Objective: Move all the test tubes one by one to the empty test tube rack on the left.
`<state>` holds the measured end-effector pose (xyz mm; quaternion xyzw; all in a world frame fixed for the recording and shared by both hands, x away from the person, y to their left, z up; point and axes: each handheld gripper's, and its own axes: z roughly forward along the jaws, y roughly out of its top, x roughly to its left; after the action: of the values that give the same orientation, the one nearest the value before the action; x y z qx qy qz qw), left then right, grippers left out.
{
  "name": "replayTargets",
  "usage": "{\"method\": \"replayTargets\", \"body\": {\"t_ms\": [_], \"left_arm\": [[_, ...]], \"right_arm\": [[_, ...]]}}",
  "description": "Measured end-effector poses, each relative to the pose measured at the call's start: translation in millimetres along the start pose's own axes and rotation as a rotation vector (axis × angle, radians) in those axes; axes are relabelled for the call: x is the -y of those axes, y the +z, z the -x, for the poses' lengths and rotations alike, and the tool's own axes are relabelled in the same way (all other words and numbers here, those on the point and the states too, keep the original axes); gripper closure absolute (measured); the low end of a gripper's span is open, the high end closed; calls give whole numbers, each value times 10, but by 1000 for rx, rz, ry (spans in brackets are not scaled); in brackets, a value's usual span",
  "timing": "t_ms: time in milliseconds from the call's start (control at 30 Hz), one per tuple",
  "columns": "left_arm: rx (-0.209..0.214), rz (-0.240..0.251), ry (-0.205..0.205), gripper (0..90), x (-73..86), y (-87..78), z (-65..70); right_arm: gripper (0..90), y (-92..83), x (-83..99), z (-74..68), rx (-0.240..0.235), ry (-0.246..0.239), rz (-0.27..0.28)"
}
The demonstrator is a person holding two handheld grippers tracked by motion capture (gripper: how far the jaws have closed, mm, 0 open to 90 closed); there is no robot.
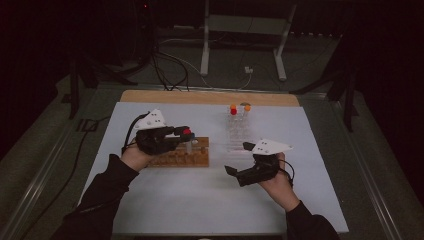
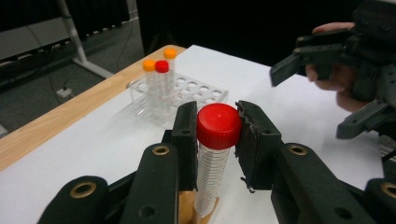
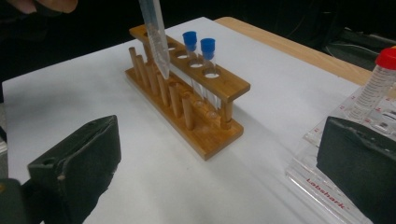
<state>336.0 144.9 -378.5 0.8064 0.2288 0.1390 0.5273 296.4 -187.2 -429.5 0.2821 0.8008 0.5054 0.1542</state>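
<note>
Overhead, white sheet (image 1: 200, 200) on wooden table (image 1: 210, 96); dark room; cabled floor (image 1: 165, 65)

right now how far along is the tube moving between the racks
Apparently midway, direction unclear. Three capped tubes stand in the clear rack. In hand: the left gripper holds a red-capped tube over the wooden rack, where two blue-capped tubes stand. The right gripper is open.

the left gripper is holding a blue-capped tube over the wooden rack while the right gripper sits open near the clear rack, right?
Not quite: the cap is red, not blue. The left gripper view shows the left gripper shut on the red-capped tube. The blue caps are on two tubes standing in the wooden rack. The right gripper is indeed open by the clear rack.
</note>
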Motion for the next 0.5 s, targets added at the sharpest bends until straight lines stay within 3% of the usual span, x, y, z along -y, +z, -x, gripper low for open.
{"method": "replayTargets", "body": {"t_ms": [500], "left_arm": [[-88, 19, -17, 715, 64, -168, -309]], "right_arm": [[1, -6, 7, 6, -19, -1, 1]]}}
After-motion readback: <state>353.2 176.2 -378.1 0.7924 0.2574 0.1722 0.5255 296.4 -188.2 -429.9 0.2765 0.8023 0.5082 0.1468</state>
